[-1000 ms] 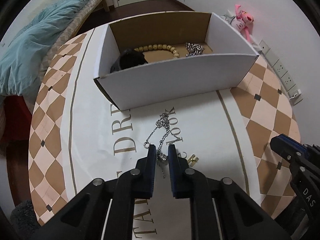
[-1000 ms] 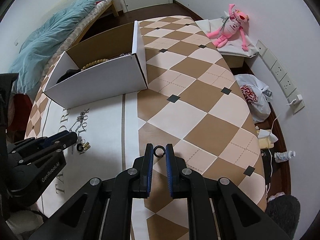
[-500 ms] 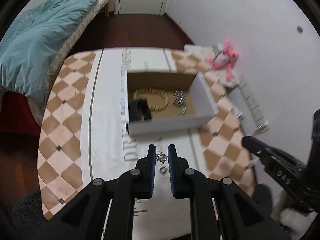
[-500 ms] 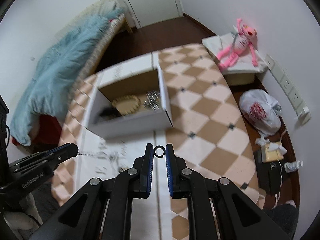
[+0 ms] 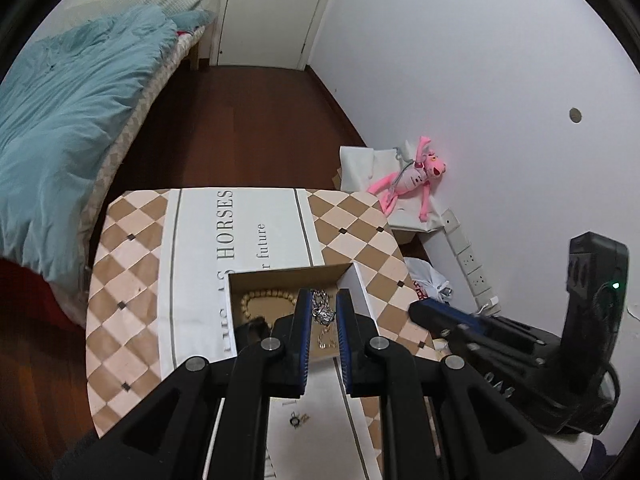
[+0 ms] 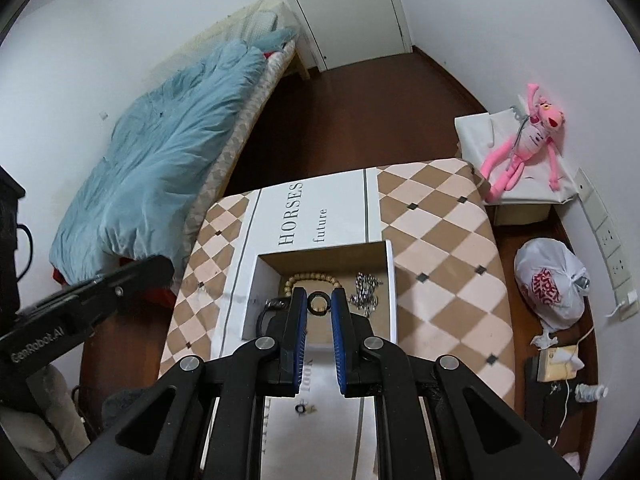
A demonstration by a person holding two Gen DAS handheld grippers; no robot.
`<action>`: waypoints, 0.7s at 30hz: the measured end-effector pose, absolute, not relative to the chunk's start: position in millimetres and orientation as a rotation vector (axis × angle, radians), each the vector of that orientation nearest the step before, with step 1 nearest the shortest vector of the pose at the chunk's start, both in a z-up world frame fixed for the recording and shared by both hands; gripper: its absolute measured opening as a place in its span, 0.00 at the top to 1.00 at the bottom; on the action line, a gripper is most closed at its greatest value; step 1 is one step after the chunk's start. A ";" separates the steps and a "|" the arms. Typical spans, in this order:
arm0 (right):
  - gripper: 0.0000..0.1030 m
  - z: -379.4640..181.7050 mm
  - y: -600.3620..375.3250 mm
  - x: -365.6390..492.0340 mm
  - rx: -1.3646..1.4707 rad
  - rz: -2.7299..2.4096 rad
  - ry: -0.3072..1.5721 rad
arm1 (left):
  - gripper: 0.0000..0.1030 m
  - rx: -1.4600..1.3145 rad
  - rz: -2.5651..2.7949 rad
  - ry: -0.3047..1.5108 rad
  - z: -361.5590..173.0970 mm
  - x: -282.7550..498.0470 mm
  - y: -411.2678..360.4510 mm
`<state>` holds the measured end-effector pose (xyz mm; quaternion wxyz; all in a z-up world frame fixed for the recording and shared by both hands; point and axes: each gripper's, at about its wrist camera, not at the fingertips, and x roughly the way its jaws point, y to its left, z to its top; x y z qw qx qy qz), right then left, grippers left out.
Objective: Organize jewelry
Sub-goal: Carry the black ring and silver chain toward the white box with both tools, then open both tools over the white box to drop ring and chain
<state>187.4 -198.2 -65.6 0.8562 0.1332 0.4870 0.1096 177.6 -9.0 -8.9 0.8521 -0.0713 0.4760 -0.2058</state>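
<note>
Both tongs [image 5: 322, 314] [image 6: 319, 303] grip jewelry: chain [image 5: 323, 313] left, ring [image 6: 319, 303] right.

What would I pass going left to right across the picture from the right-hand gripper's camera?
Black left gripper → crumpled light-blue duvet → wooden bead bracelet inside the open white cardboard box → silver chain heap → pink plush toy → white plastic bag with red print.

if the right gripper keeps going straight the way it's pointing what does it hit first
Most likely the floor of the box, near the bead bracelet. The right gripper, shut on a black ring, points down into the open box. Depth is unclear, so the exact spot is a guess.
</note>
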 end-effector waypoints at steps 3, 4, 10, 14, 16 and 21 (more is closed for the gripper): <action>0.88 -88.3 -196.1 211.5 0.289 0.235 1.102 | 0.91 -0.145 -0.440 1.048 -23.8 199.3 -13.8; 0.88 -95.5 -195.7 217.4 0.286 0.230 1.124 | 0.91 -0.142 -0.439 1.067 -30.2 205.9 -15.5; 0.88 -133.5 -197.2 246.0 0.240 0.196 1.226 | 0.90 -0.136 -0.399 1.181 -70.9 228.4 -19.6; 0.87 -148.4 -197.6 262.1 0.201 0.173 1.278 | 0.89 -0.122 -0.327 1.233 -90.1 237.0 -18.6; 0.87 -154.4 -199.4 269.9 0.192 0.156 1.304 | 0.87 -0.111 -0.272 1.253 -99.1 240.0 -15.4; 0.87 -155.0 -204.6 277.1 0.181 0.135 1.302 | 0.49 -0.080 -0.174 1.249 -106.9 241.6 -5.2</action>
